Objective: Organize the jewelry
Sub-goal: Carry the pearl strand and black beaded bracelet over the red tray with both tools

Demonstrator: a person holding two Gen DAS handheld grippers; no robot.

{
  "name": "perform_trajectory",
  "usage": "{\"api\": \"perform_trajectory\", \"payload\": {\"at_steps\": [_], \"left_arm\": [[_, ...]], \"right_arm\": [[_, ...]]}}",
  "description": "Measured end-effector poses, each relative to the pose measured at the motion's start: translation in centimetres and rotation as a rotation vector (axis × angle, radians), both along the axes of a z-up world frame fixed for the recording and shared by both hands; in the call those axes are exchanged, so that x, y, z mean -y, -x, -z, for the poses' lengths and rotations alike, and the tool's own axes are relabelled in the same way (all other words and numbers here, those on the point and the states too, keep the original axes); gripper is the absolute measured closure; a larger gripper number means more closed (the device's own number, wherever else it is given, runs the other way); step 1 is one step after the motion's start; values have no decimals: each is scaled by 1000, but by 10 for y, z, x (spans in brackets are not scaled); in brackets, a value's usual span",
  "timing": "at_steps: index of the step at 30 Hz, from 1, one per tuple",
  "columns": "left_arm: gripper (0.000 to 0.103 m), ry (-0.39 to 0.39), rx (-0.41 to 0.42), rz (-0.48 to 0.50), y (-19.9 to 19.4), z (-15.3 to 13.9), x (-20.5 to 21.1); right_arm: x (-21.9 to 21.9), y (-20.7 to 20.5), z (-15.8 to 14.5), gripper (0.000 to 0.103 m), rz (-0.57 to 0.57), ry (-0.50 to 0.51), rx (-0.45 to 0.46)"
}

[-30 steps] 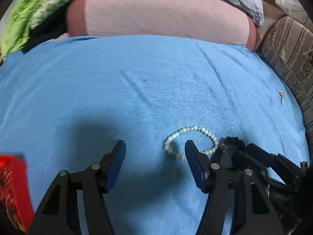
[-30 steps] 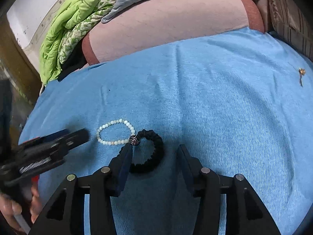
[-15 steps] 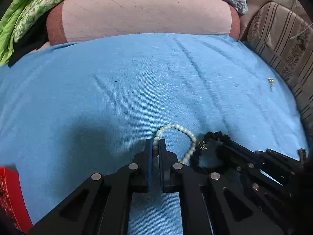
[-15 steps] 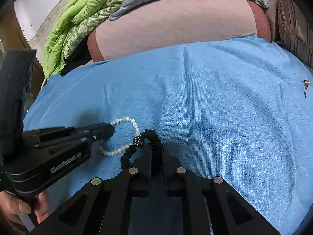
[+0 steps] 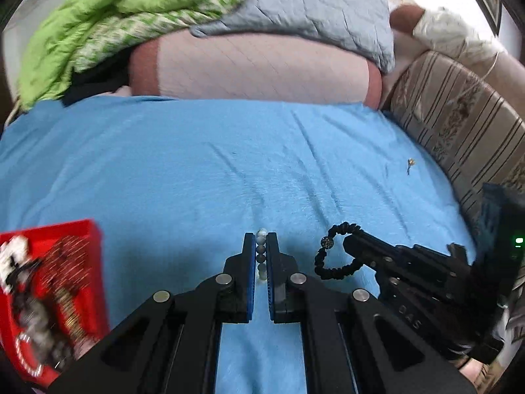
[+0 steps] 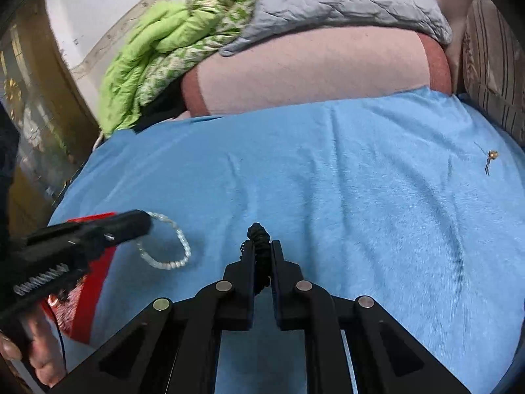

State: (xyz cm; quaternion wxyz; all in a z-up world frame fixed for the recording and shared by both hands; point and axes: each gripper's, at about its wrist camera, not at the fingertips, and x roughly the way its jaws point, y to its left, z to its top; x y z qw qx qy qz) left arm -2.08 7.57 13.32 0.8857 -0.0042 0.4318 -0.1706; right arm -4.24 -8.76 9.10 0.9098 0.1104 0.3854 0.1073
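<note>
My left gripper (image 5: 261,241) is shut on a pale bead bracelet (image 5: 261,236) and holds it lifted above the blue cloth (image 5: 197,170); in the right wrist view the bracelet (image 6: 170,249) hangs as a loop from the left gripper (image 6: 147,221). My right gripper (image 6: 262,246) is shut on a black beaded bracelet (image 6: 259,234), also lifted; in the left wrist view this bracelet (image 5: 334,252) hangs from the right gripper (image 5: 347,241). A red jewelry box (image 5: 49,279) holding several pieces sits at lower left, and shows in the right wrist view (image 6: 92,282).
A small gold earring (image 6: 491,156) lies on the cloth at the far right, also seen in the left wrist view (image 5: 410,163). Pink cushion (image 5: 256,72), green blanket (image 5: 115,16) and grey quilt (image 5: 311,3) lie behind. A striped sofa arm (image 5: 459,124) borders the right.
Both grippers closed on their bracelets, lifted them off the cloth and moved left toward the red box, which now shows more fully.
</note>
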Motion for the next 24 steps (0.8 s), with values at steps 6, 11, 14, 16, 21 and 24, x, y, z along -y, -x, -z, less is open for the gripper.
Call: {"api": "perform_trajectory", "payload": {"at_steps": [6, 11, 14, 16, 21, 24], "left_arm": [[97, -6, 47, -114, 47, -30, -70], [97, -54, 61, -241, 74, -37, -136], [97, -65, 48, -311, 83, -32, -174], [97, -62, 33, -357, 88, -26, -199], [97, -53, -10, -428, 96, -6, -237], [97, -54, -37, -462, 100, 10, -254]], "right_arm": [[-49, 20, -21, 93, -102, 19, 23], [-102, 32, -36, 93, -214, 45, 41], [-127, 34, -39, 93, -265, 40, 34], [-145, 35, -39, 93, -303, 23, 19], [-187, 42, -37, 93, -390, -22, -21], [-212, 44, -34, 93, -447, -56, -53]]}}
